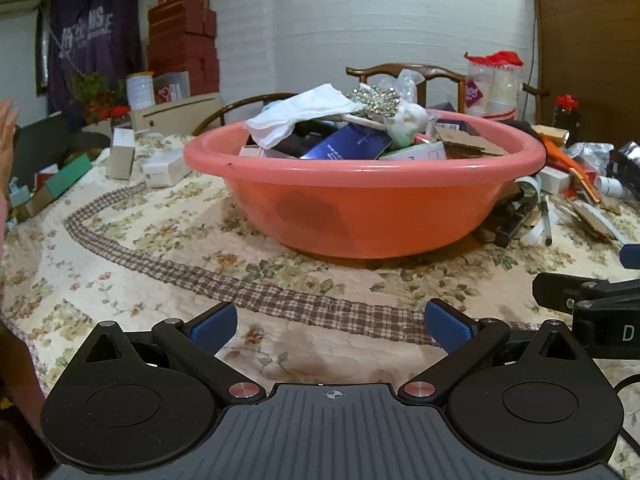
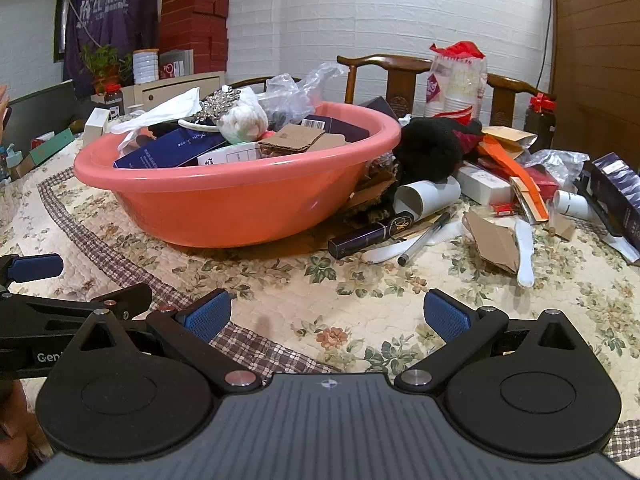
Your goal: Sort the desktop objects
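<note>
A pink basin [image 1: 360, 204] stands on the floral tablecloth, heaped with boxes, white paper and cardboard; it also shows in the right wrist view [image 2: 224, 204]. My left gripper [image 1: 328, 324] is open and empty, low over the cloth in front of the basin. My right gripper [image 2: 328, 316] is open and empty, to the right of the left one. Loose items lie right of the basin: a dark slim box [image 2: 376, 236], a pen [image 2: 426, 240], a white paper tube [image 2: 428, 196], a white comb [image 2: 525, 252], cardboard pieces [image 2: 494, 244].
White boxes [image 1: 160, 170] and a green box [image 1: 68, 178] lie left of the basin. A black cloth [image 2: 428, 152], a stack of paper cups [image 2: 458, 84] and wooden chairs [image 2: 396, 80] are behind. A dark box [image 2: 618, 192] sits far right.
</note>
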Tool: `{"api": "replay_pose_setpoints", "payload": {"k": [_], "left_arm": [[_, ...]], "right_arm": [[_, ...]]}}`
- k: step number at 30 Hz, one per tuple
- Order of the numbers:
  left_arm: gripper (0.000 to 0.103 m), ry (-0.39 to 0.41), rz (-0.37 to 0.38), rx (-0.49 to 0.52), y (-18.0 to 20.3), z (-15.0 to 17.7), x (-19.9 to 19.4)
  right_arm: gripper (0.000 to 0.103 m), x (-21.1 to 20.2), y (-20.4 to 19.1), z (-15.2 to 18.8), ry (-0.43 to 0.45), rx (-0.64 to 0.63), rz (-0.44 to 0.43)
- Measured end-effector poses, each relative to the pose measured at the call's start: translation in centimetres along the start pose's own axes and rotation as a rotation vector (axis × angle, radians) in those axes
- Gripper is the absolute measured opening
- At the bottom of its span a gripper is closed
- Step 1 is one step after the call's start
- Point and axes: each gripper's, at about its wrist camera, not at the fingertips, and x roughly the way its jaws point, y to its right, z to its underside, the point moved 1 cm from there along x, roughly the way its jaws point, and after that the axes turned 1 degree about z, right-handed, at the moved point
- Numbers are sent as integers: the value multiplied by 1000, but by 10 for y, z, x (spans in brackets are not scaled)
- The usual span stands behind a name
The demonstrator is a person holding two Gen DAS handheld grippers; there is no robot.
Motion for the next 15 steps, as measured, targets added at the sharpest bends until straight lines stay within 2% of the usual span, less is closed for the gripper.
{"api": "replay_pose_setpoints", "payload": {"k": [15], "left_arm": [[103, -14, 10, -12, -2, 1, 2]], "right_arm": [[102, 2, 0, 2, -7, 4, -13]]}}
